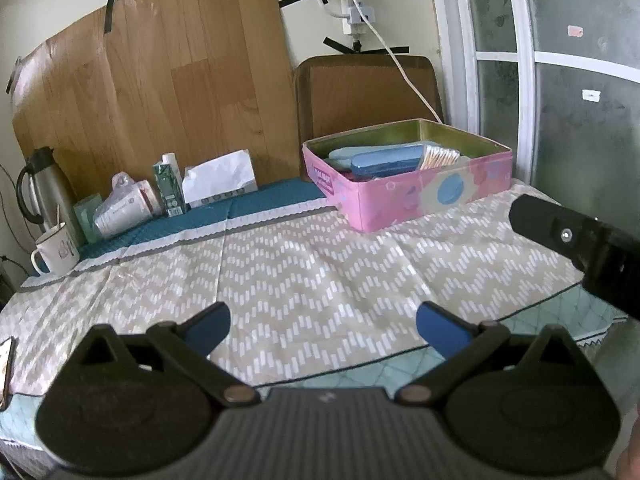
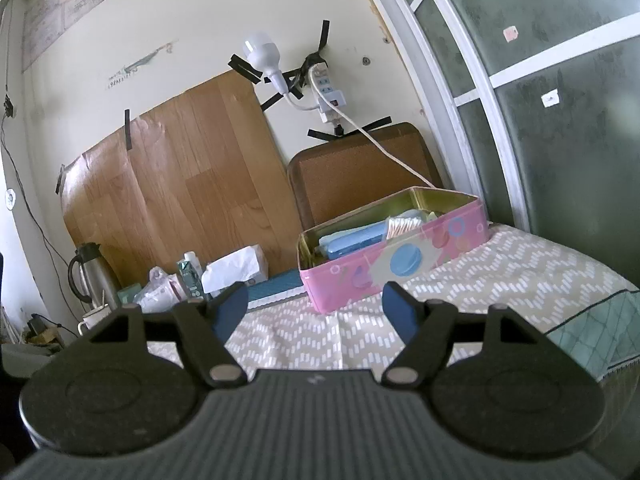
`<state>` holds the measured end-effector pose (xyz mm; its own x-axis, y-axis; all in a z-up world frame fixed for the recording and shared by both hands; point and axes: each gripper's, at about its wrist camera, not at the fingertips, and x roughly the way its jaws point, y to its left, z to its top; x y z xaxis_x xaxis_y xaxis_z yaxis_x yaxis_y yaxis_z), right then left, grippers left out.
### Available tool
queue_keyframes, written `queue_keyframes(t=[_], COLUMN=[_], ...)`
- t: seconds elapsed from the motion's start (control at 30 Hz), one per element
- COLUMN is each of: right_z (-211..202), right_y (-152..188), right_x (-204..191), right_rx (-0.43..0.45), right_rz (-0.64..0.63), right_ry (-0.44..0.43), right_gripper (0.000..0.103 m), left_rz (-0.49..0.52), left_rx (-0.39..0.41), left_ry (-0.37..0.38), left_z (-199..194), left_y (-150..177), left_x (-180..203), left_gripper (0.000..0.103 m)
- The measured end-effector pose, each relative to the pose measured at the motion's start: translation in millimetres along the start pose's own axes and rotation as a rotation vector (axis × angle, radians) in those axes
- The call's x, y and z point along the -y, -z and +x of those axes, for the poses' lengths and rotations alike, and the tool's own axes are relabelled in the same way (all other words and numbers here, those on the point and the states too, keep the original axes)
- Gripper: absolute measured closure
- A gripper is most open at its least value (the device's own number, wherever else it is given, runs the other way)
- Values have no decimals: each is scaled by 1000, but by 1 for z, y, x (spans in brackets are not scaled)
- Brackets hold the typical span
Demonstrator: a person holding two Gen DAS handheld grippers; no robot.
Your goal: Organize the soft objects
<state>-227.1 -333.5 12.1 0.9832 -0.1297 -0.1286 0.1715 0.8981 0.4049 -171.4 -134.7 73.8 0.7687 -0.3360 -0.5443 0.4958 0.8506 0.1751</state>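
A pink tin box stands open at the far right of the table, with blue cases and a pack of cotton swabs inside. My left gripper hovers open over the patterned tablecloth, nothing between its blue pads. My right gripper is open too, held near the table's front edge and facing the box, empty. Part of the right gripper's black body shows at the right edge of the left wrist view.
Along the back left stand a steel thermos, a white mug, a bagged stack of cups, a green carton and a tissue box. A white cable hangs down behind the tin. A glass door stands at right.
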Motion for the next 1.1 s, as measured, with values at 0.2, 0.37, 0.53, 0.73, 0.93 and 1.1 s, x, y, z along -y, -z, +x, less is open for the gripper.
queue_keyframes(t=[0.2, 0.37, 0.53, 0.73, 0.93, 1.1], right_z=[1, 0, 2, 2, 2, 2], right_y=[2, 2, 2, 3, 4, 4], right_x=[1, 0, 0, 0, -1, -1], right_rx=[-5, -7, -13, -17, -21, -20], right_rz=[-2, -3, -2, -4, -3, -4], right_ry=[0, 1, 1, 0, 0, 2], right_gripper=[26, 26, 26, 26, 26, 26], left_rz=[-13, -18, -24, -27, -32, -31], left_rx=[-26, -40, -57, -67, -76, -77], left_ry=[8, 13, 21, 23, 25, 25], left_z=[4, 5, 8, 8, 10, 10], left_y=[2, 2, 2, 2, 3, 3], left_x=[-2, -3, -4, -3, -4, -4], left_gripper=[0, 0, 0, 0, 0, 0])
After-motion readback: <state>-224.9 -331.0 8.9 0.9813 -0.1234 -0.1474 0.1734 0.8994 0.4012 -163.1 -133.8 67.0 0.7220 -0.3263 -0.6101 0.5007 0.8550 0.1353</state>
